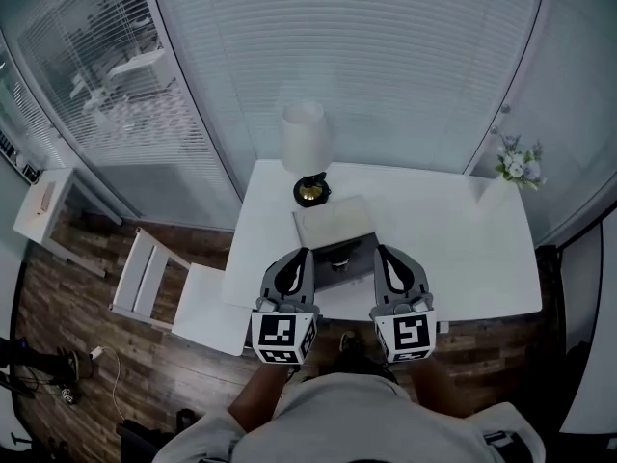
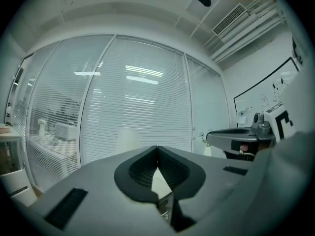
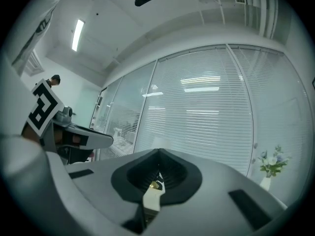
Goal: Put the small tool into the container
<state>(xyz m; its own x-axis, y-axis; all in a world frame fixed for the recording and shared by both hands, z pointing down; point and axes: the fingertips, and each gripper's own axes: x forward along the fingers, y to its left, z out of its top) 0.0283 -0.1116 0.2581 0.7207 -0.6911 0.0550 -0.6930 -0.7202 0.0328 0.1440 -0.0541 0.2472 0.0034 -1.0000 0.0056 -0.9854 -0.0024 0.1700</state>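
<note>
Left hand-held gripper (image 1: 304, 257) and right hand-held gripper (image 1: 382, 254) are both closed on nothing, either side of the container (image 1: 323, 222) on the counter (image 1: 463, 249). I can't pick out the small tool; groping near the edge could knock it off.

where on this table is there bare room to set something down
Widest bare patch: table right of the container, up to the flower vase. Narrower strip: left of the container. Crowded: the middle, with lamp, container, left tongs and right tongs.

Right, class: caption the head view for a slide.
Left gripper and right gripper side by side above a white table with a lamp.
</note>
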